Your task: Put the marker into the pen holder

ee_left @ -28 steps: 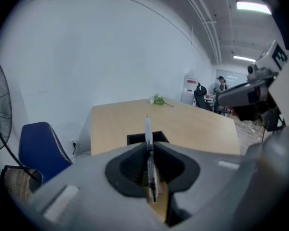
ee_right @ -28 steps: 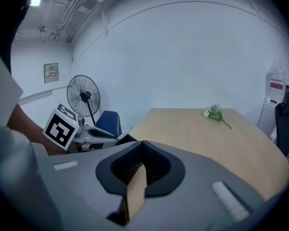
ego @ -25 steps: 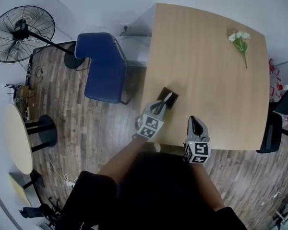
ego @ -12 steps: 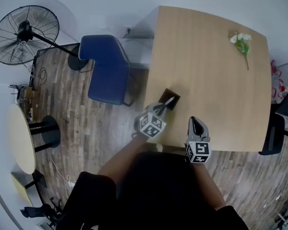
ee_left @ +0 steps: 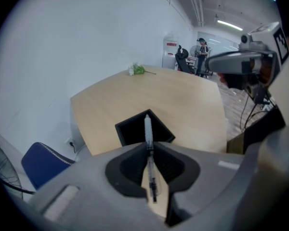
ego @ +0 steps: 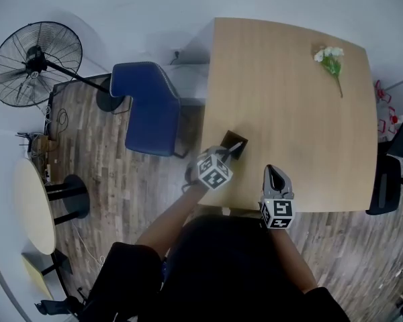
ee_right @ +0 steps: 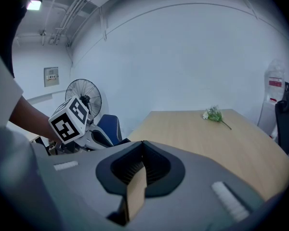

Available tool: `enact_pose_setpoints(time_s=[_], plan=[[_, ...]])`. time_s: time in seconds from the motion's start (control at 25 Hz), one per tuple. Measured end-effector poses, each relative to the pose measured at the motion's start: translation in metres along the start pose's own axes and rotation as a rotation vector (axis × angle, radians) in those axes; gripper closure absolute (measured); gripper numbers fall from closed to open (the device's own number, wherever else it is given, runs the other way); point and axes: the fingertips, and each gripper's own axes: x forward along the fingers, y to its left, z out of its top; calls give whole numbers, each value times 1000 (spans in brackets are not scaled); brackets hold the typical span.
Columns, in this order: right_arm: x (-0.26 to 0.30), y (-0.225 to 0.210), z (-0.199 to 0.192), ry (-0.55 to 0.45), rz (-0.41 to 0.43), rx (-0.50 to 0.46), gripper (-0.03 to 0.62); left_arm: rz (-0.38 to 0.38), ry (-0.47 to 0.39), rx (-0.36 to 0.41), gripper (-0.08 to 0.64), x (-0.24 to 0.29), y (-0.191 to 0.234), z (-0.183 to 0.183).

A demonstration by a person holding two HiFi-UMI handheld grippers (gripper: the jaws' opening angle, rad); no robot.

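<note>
Left gripper: My left gripper [ee_left: 148, 149] has its jaws drawn in narrow and clamped on the marker [ee_left: 146, 129]. Nothing else is in it.
Marker: A slim, pale stick that lies lengthwise along my jaws. Its far end points out ahead, over the dark mouth of the holder [ee_left: 127, 121]. I cannot tell whether the tip has passed below the rim yet.
Holder: A small black square box, open at the top. It stands on the table [ego: 289, 113] near the edge closest to me and to my left.
Right gripper: My right gripper [ee_right: 141, 146] has its jaws together with nothing between them. It hovers at the near table edge, beside my left gripper and apart from the holder.
How the marker handles: I judge it light and stiff, with a smooth barrel that could slide or pivot between the pads. It looks hard to damage, so a firm pinch should do no harm.
Where to hold: The middle of the barrel is best, with enough length left free in front to enter the holder before the jaws reach the rim.
Next move, as I judge it: Tip the marker more upright over the opening, lower it, then let the jaws part so it drops in.
Risk: The holder looks light and sits near the table edge. A knock from the jaws or a slanted marker could tip it or push it.
Elsewhere: A sprig of white flowers [ego: 331, 56] lies at the far corner of the table, well apart from the work.
</note>
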Motion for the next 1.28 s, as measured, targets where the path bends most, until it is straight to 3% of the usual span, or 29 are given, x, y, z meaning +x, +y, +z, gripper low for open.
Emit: enact_pose_setpoints(time_s=[0.48,1.0,1.28], plan=[[-3,-18,19,-43,-12,16,589,-112,208,68,514,7,-5,1],[-1,-46,17,-41,-54,45,589,-113,261,114,509,22,7,11],[5,-46,16,-34,-51,50,589,-170,331,149,514,26,3,8]])
